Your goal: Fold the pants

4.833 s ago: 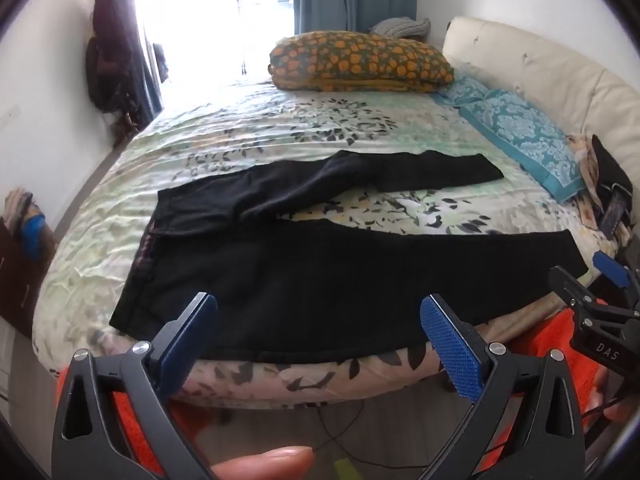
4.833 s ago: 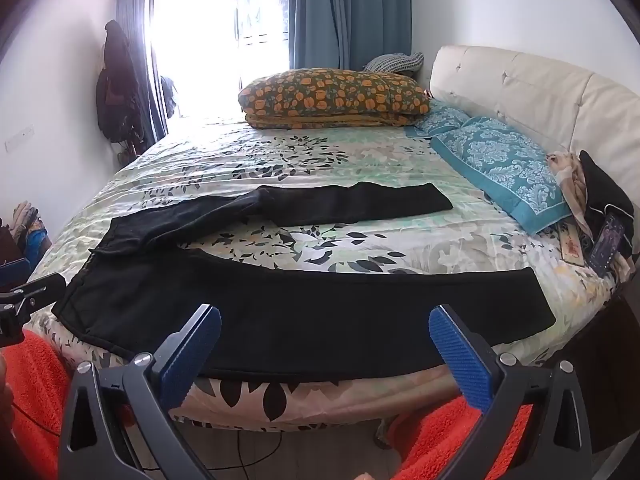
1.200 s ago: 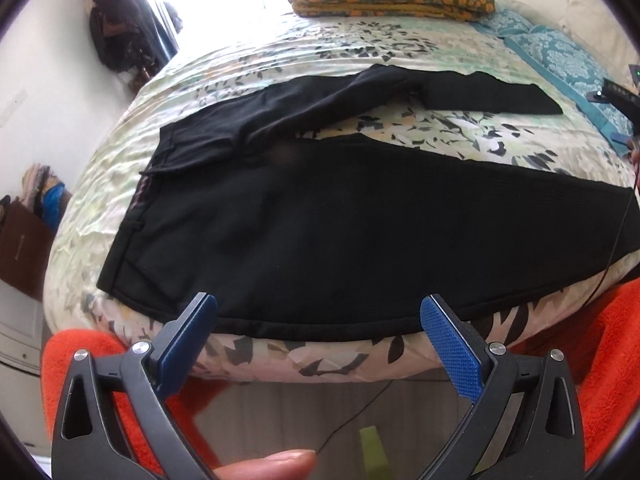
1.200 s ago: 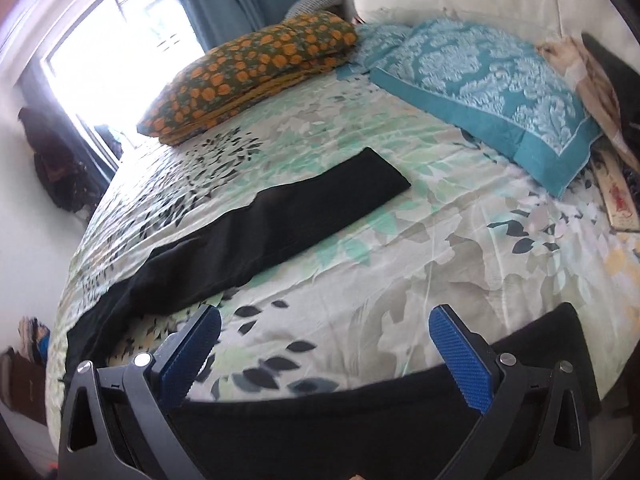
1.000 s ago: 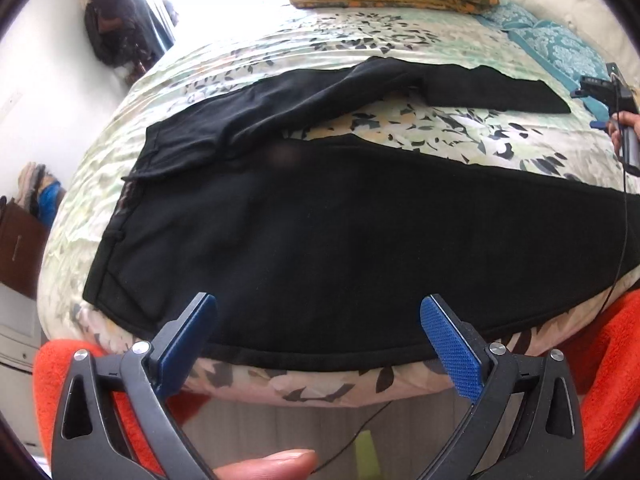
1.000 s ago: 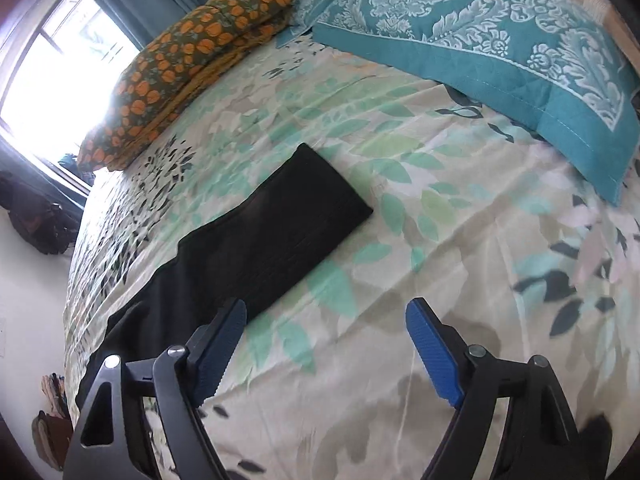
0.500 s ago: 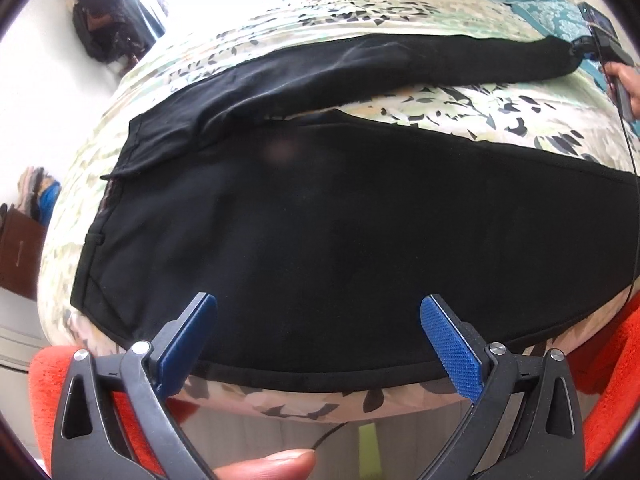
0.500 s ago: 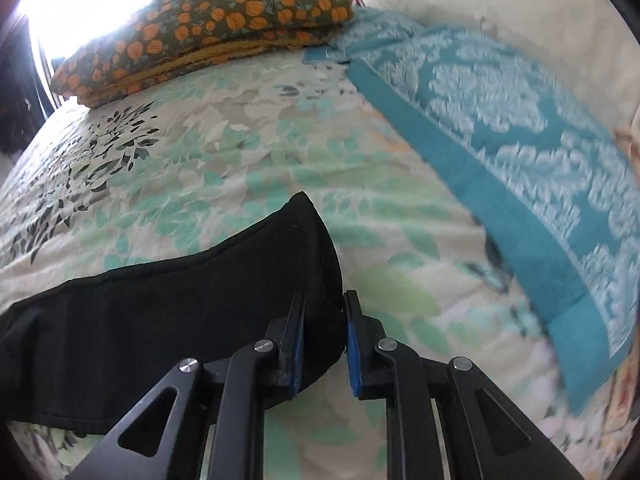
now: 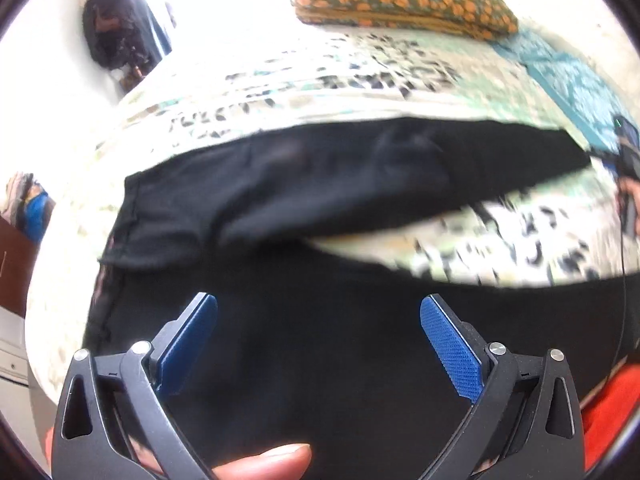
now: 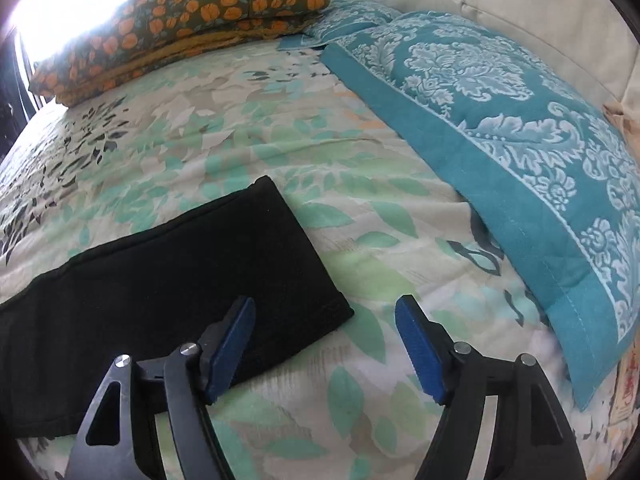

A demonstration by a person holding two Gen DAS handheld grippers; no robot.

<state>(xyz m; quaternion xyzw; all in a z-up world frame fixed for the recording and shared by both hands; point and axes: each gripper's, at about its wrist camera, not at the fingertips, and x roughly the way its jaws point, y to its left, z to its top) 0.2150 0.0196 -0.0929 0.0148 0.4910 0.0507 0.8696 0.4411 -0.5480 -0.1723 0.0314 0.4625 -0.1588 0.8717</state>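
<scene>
Pants (image 9: 320, 360), black, lie spread across the bed (image 10: 280, 128), which wears a leaf-print cover. The waistband sits toward the left side and both legs run off to the right. The near leg fills the low part of the left wrist view; the far leg (image 9: 360, 176) stretches across the middle of the bed, with a wedge of bare cover showing between the two.

The left hand-held gripper (image 9: 319, 344) hangs over the near leg with its blue pads wide apart and nothing between them; a fingertip (image 9: 272, 460) shows at the bottom edge of that view.

The right hand-held gripper (image 10: 325, 344) is at the cuff end of the far leg (image 10: 180, 280). Its jaws have just been opening and now stand apart. The left pad sits over the cuff's near corner, the right pad over bare cover, and neither presses the cloth.

An orange-patterned pillow (image 10: 180, 20) lies at the far side of the bed, and a teal pillow (image 10: 500, 120) lies along the right.
</scene>
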